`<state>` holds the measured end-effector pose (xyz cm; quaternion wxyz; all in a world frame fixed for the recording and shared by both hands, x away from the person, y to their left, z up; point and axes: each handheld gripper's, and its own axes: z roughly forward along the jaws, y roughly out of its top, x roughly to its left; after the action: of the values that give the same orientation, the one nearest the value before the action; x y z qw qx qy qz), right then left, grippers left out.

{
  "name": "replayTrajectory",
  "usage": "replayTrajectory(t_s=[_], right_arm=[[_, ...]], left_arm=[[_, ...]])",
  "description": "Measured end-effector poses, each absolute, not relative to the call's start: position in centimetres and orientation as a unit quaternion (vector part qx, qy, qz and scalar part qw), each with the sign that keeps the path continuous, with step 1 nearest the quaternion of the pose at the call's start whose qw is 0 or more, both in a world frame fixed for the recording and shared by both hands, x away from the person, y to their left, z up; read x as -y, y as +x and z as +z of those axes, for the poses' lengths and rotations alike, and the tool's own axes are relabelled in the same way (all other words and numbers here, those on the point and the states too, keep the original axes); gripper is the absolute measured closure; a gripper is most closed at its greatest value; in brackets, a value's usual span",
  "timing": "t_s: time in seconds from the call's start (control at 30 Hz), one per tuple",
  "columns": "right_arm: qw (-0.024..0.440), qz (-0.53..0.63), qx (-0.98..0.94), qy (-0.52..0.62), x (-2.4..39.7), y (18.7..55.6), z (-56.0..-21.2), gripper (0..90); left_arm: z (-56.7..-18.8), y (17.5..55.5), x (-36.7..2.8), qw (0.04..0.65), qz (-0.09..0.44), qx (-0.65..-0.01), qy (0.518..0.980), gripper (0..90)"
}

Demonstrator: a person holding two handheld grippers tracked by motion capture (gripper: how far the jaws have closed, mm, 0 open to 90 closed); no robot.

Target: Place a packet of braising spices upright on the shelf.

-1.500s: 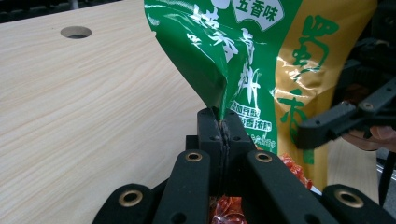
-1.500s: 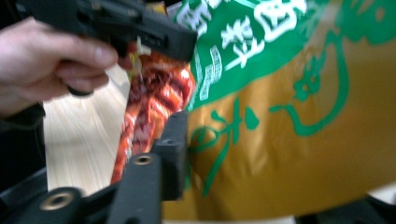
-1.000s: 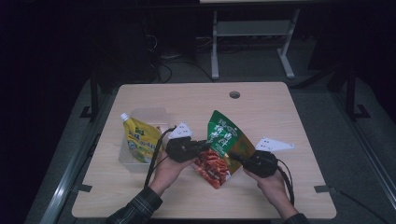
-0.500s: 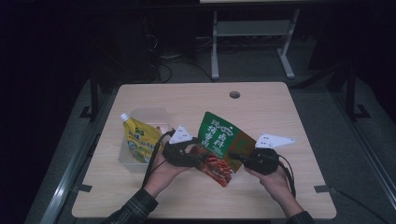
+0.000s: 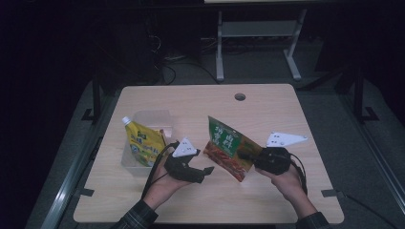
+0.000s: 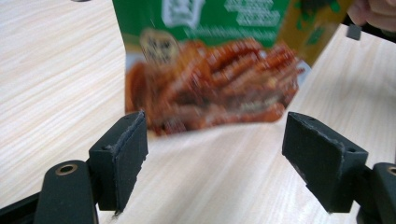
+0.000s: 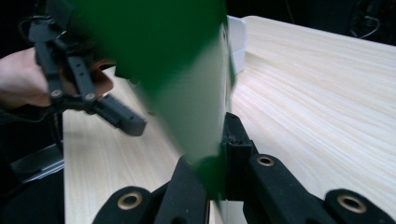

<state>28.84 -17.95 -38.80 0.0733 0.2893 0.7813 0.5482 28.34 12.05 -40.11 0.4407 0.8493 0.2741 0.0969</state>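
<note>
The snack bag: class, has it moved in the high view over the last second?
Yes. The snack bag, held by the right tongs, has shifted right, away from the clear bin.

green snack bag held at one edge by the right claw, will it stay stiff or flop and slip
The green snack bag probably flexes rather than stays rigid: it is thin film, pinched at one edge by the right claw. It looks light, since that single edge grip carries it off the table. Its glossy surface may be slippery, so the open left claw could help steady it.
</note>
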Motion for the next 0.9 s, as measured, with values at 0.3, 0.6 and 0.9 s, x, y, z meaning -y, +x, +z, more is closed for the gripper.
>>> replayTrajectory(t_s=[0.3,0.6,0.9], right_arm=[[0.084,0.545,-0.779,0.297,17.8,30.3,-37.7,89.8],[0.083,0.535,-0.785,0.3,15.8,32.5,-36.3,89.8],[0.078,0.532,-0.79,0.293,12.7,35.4,-35.0,89.7]], left_arm=[[-41.7,26.8,-12.4,0.432,0.073,-0.243,0.866,18.0],[-42.6,25.6,-13.9,0.435,0.074,-0.222,0.869,17.9],[-43.4,25.0,-15.4,0.429,0.075,-0.216,0.874,17.5]])
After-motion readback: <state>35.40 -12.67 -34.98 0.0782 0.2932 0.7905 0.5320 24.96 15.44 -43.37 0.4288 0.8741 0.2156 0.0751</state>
